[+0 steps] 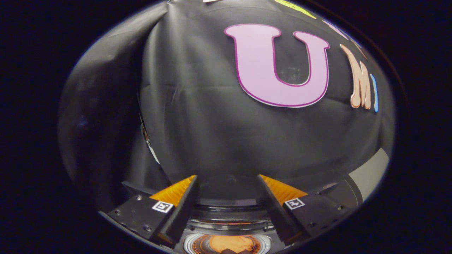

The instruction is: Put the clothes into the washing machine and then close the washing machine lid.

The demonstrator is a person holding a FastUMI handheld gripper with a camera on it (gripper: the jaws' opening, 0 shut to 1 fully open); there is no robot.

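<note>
The gripper [227, 183] points at the booth's black cloth wall [212, 123], its fingers [180, 208] spread apart with nothing between them. Below and between the fingers sits the round opening of the washing machine [226, 218], ringed by a pale rim, and down inside it lies something orange [231, 243] (most likely the clothes, though the view there is cramped and distorted, so that is a guess). The lid itself cannot be made out with confidence; a grey panel [370, 173] beyond the right finger may belong to the machine or the booth.

Judging by this, the clothes look loaded and closing the lid remains. The risk is that the fingers, released and aimed high, reach for the lid blind: they could miss its edge, or push it down onto cloth bunched near the rim, leaving it ajar.
</note>
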